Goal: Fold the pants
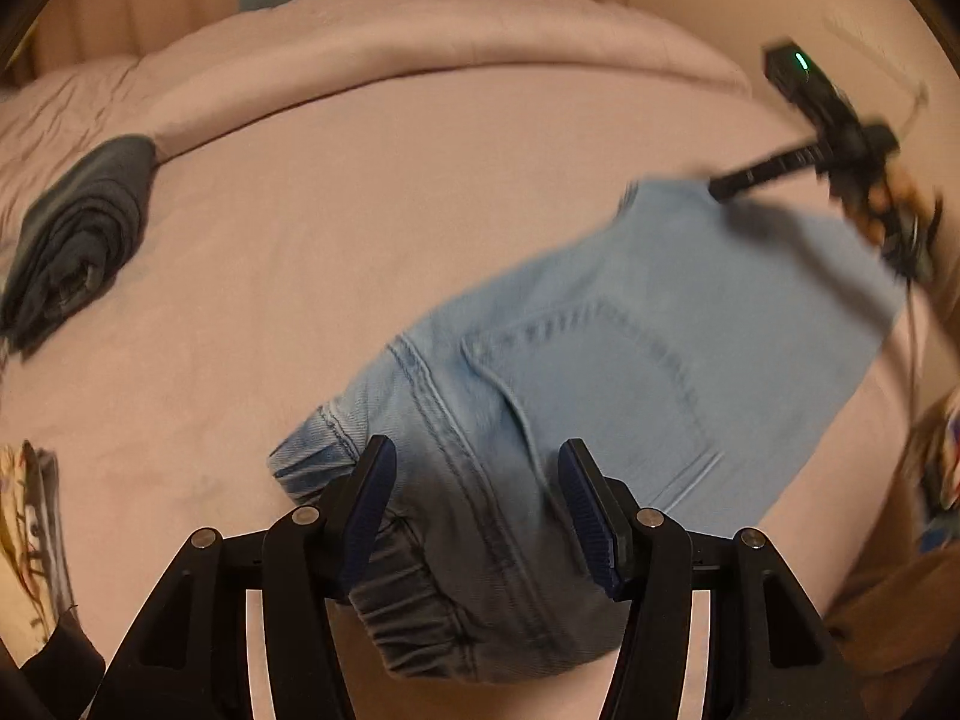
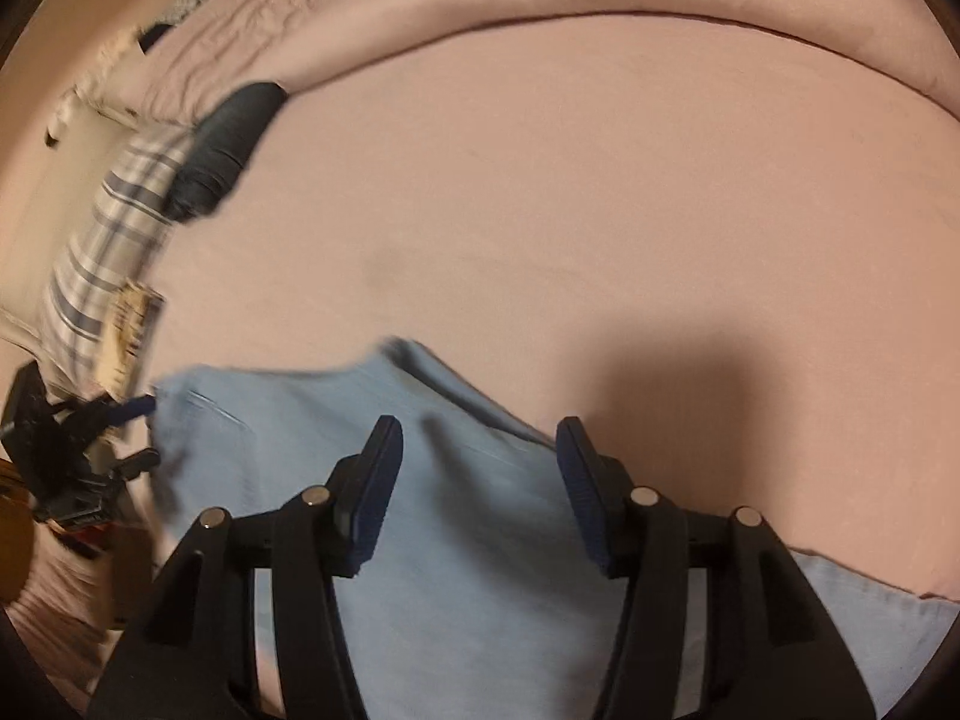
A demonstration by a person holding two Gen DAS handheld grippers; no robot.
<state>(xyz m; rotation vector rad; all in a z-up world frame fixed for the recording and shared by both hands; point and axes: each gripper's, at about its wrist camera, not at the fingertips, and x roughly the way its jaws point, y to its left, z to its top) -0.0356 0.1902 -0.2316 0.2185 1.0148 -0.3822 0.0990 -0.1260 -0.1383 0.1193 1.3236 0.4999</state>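
Note:
Light blue jeans (image 1: pixel 630 348) lie folded on the pink bed sheet (image 1: pixel 360 210), back pocket up, with the elastic waistband nearest the left wrist camera. My left gripper (image 1: pixel 474 510) hovers over that waistband end, open, and its pads stand apart from the denim. In the right wrist view the jeans (image 2: pixel 456 540) spread under my right gripper (image 2: pixel 480 480), which is open with nothing pressed between its fingers. The right gripper (image 1: pixel 750 174) also shows, blurred, at the jeans' far edge. The left gripper (image 2: pixel 135 432) is at the jeans' left edge in the right wrist view.
A folded dark grey garment (image 1: pixel 78 240) lies at the sheet's left side, next to a plaid pillow (image 2: pixel 114 228). A rolled pink duvet (image 1: pixel 420 48) runs along the back of the bed. Clutter sits beyond the bed's right edge (image 1: pixel 942 468).

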